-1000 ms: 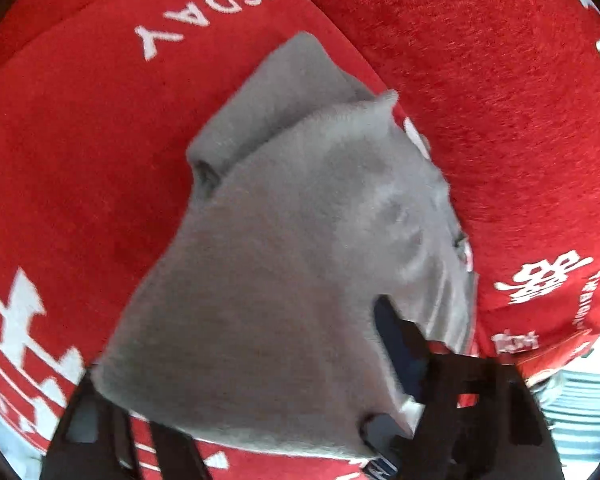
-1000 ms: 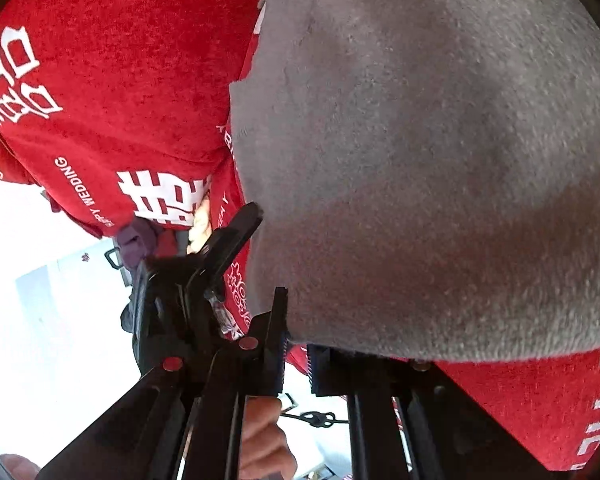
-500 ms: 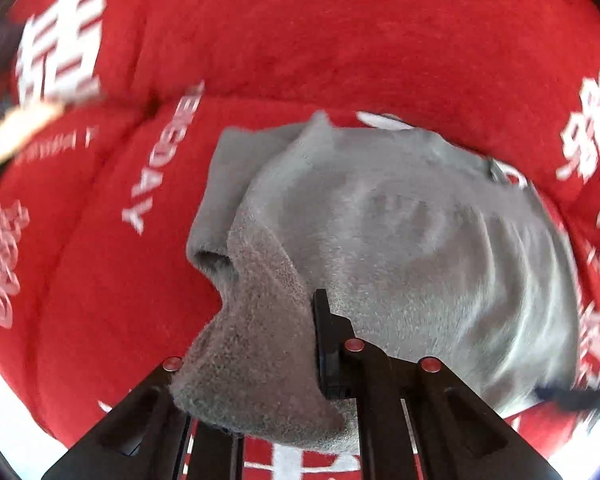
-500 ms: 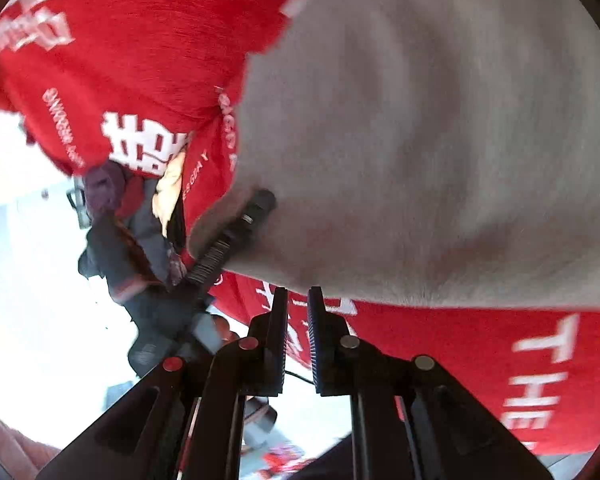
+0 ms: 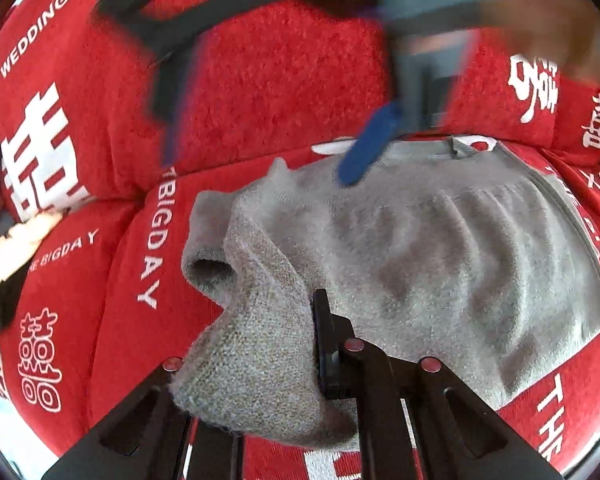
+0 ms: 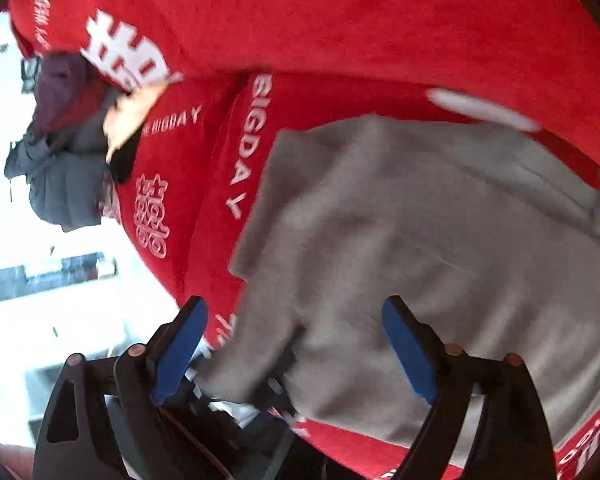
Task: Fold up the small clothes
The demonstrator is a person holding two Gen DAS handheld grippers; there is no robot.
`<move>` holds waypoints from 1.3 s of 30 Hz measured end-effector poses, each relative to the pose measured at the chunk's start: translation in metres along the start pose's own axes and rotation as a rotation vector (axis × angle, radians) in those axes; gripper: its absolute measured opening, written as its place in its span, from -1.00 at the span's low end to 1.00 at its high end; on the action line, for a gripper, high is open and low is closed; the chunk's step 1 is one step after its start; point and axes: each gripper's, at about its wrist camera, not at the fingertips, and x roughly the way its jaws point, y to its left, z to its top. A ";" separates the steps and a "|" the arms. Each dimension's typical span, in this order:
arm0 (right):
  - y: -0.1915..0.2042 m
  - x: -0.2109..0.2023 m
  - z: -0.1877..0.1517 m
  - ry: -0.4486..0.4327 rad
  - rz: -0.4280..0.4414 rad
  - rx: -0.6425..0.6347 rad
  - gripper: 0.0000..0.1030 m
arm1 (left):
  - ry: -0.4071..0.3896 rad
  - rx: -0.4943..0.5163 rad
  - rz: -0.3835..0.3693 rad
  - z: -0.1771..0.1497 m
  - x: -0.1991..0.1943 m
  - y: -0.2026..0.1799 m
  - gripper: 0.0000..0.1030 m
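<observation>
Sweater [image 5: 440, 260] — probably — in left gripper [image 5: 300, 344].

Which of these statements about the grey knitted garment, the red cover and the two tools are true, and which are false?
1. The left tool is shut on the grey garment. True.
2. The right tool grips the garment. False: its blue pads stand wide apart, having just opened, and press on nothing.
3. The garment lies on a blue cover. False: the red cover has white lettering.
4. The garment is grey knit. True.
</observation>
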 end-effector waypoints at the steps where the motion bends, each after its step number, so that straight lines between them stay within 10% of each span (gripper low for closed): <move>1: 0.005 0.011 0.011 0.045 -0.006 0.006 0.97 | -0.006 0.009 0.000 -0.001 -0.001 -0.001 -0.75; 11: 0.057 0.087 0.051 0.307 -0.298 -0.172 0.99 | -0.034 0.057 -0.002 0.000 -0.008 -0.009 -0.75; 15: 0.059 0.094 0.054 0.285 -0.399 -0.215 0.91 | -0.043 0.076 -0.004 0.002 -0.012 -0.012 -0.75; 18: 0.049 0.083 0.054 0.215 -0.432 -0.209 -0.58 | -0.048 0.080 -0.012 0.006 -0.017 -0.014 -0.75; 31: -0.015 -0.088 -0.041 -0.305 0.096 -0.116 -0.69 | -0.241 0.262 -0.110 0.045 -0.097 -0.078 -0.76; 39: -0.101 -0.177 -0.130 -0.597 0.276 -0.010 -0.69 | -0.319 0.449 -0.231 0.061 -0.125 -0.165 -0.76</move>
